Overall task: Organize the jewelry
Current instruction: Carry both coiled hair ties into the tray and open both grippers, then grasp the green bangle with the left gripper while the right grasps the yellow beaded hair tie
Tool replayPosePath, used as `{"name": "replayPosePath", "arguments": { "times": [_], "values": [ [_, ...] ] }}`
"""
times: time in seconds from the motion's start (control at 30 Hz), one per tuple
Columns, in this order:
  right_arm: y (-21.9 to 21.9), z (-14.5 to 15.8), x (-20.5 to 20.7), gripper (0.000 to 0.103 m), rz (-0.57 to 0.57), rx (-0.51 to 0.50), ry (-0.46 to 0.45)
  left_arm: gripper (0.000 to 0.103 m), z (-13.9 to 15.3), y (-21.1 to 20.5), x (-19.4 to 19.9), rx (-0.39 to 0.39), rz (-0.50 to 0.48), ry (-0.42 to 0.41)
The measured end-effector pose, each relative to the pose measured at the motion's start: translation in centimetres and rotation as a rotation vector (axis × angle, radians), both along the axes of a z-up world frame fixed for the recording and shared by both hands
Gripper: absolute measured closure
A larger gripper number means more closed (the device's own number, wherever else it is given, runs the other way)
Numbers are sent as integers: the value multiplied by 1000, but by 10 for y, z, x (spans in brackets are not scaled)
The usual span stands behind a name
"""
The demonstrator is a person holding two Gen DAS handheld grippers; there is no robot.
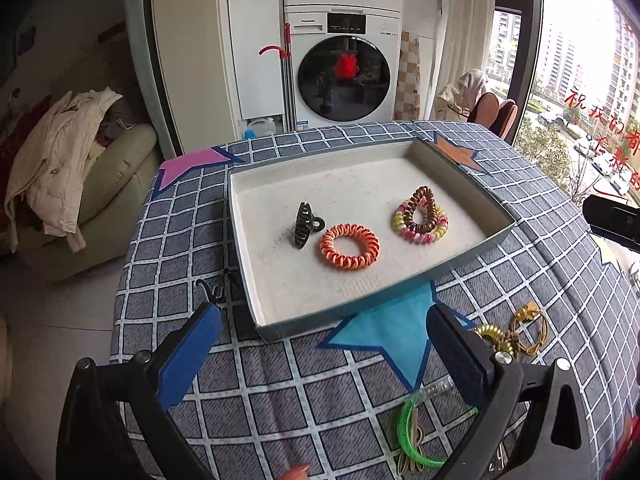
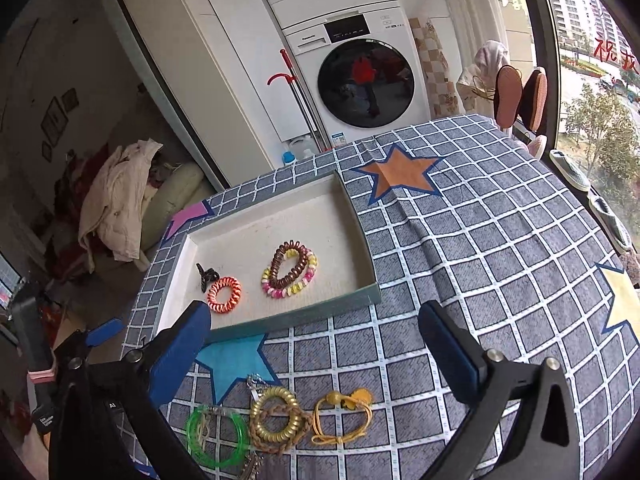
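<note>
A shallow white tray with teal sides lies on the checked tablecloth. In it lie a black claw clip, an orange spiral tie, and a brown spiral tie on a pink-yellow one. On the cloth in front lie a green bangle, a gold spiral tie and a yellow cord tie. My left gripper is open and empty before the tray. My right gripper is open and empty above the loose pieces.
A small black clip lies on the cloth left of the tray. Coloured star patches mark the cloth. A washing machine stands behind the table, a sofa with clothes to the left, a window to the right.
</note>
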State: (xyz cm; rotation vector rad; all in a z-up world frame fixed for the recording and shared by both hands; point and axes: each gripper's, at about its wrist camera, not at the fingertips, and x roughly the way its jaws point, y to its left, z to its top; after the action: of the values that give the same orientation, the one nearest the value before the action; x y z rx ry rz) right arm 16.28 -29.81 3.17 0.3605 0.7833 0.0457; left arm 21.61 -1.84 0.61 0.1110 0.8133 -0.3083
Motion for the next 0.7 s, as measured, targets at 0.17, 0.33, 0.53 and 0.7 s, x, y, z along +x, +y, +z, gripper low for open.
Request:
{"name": "replayPosePath", "arguments": {
  "times": [0.17, 0.33, 0.53, 0.7],
  "values": [
    [0, -21, -23, 0, 6, -47, 82, 0, -23, 4, -20, -9, -1, 76],
    [-3, -52, -42, 0, -1, -80, 185, 0, -45, -2, -36, -27, -24, 150],
    [-4, -72, -50, 2, -6, -120, 248, 0, -52, -9, -47, -38, -18, 174],
    [-1, -75, -45, 15, 1, -151, 253, 0, -57, -12, -45, -15, 3, 197]
  ]
}}
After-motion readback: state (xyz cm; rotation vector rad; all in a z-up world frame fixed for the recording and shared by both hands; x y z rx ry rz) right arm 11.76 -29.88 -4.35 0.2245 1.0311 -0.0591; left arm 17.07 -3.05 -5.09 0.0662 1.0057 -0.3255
